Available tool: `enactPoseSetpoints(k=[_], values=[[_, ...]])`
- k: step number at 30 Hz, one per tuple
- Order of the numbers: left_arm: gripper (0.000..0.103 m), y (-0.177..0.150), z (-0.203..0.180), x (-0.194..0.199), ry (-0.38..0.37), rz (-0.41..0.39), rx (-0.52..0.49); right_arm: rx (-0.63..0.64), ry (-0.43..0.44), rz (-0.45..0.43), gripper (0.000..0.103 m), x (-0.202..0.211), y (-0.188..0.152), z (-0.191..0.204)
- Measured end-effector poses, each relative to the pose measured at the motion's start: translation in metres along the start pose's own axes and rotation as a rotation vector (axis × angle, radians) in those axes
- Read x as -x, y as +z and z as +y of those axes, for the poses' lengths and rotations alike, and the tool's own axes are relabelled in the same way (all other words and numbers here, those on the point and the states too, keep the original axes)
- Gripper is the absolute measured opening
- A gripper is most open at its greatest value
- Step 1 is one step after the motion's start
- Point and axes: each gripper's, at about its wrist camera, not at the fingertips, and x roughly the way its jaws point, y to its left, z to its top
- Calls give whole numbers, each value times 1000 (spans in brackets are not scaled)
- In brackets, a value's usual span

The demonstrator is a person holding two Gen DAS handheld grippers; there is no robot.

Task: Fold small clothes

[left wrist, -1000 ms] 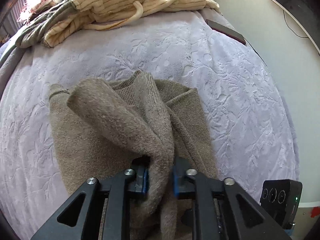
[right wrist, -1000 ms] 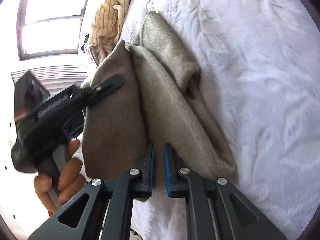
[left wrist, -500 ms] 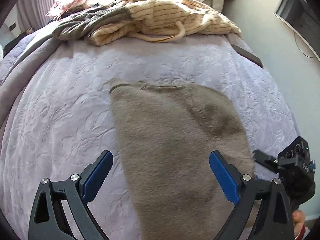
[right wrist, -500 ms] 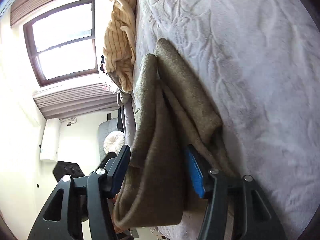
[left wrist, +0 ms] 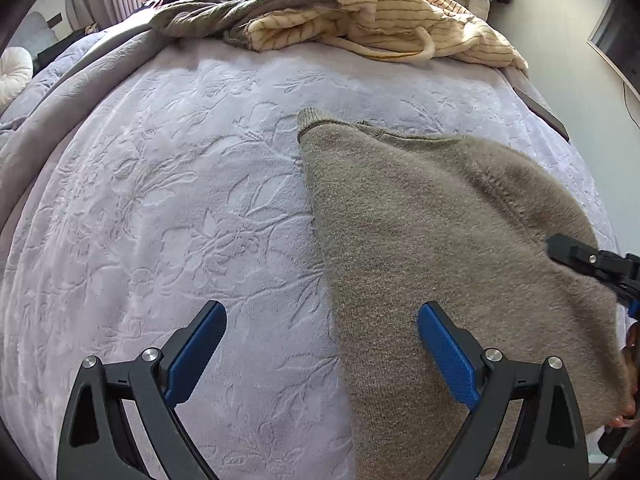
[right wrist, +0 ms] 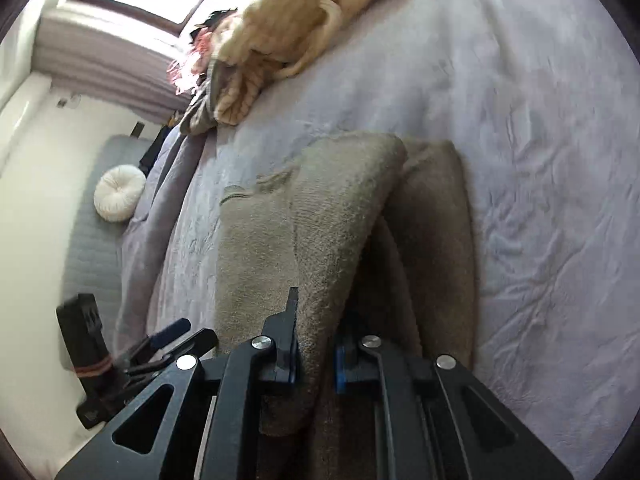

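Since a second earlier, the left claw (left wrist: 322,350) had let go of the taupe sweater (left wrist: 432,216) and swung off toward the bedspread's open side; its jaws had just been opening and stood wide, with only the sweater's left edge lying loose between the blue pads (left wrist: 448,356), nothing pressing on it. Meanwhile the right claw (right wrist: 314,360) had just been closing, after a brief widening, and was narrow, pinching a thick fold of the same sweater and holding that fold raised off the layer beneath.

Judging by the doubled layers, one fold was already made, and the piece still needed at least a final fold or a smoothing down. Beyond it, the sweater lay near the middle of the lilac embossed bedspread (left wrist: 168,208), fuzzy and soft, with a ribbed cuff poking out at its far corner. A heap of striped cream and grey clothes (left wrist: 360,20) waited unfolded at the bed's far end.
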Motion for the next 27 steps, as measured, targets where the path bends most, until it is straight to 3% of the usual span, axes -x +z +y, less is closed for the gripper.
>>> enactPoseSetpoints(k=[3, 7, 12, 14, 16, 18, 20, 23, 27], values=[[97, 0, -8, -9, -10, 9, -31, 72, -29, -30, 14, 10, 5, 11], [98, -6, -16, -25, -43, 37, -35, -14, -95, -16, 14, -6, 3, -27], [100, -9, -18, -30, -48, 28, -42, -160, -48, -21, 18, -16, -2, -75], [100, -10, -17, -27, -51, 32, -43, -159, -86, -22, 18, -7, -4, -75], [100, -10, -15, -22, -46, 36, -45, -146, -151, -8, 36, 1, -7, -72], [100, -13, -12, -12, -35, 30, -58, -147, -174, -5, 38, 16, -14, -70], [100, -17, -8, -3, -27, 24, -79, -156, -148, -16, 38, 31, -20, -63], [100, -27, -1, 5, -25, 40, -100, -142, -33, -33, 42, 56, -39, -50], [100, -39, -2, 5, -37, 83, -114, -87, 35, 73, 44, 53, -63, -37]])
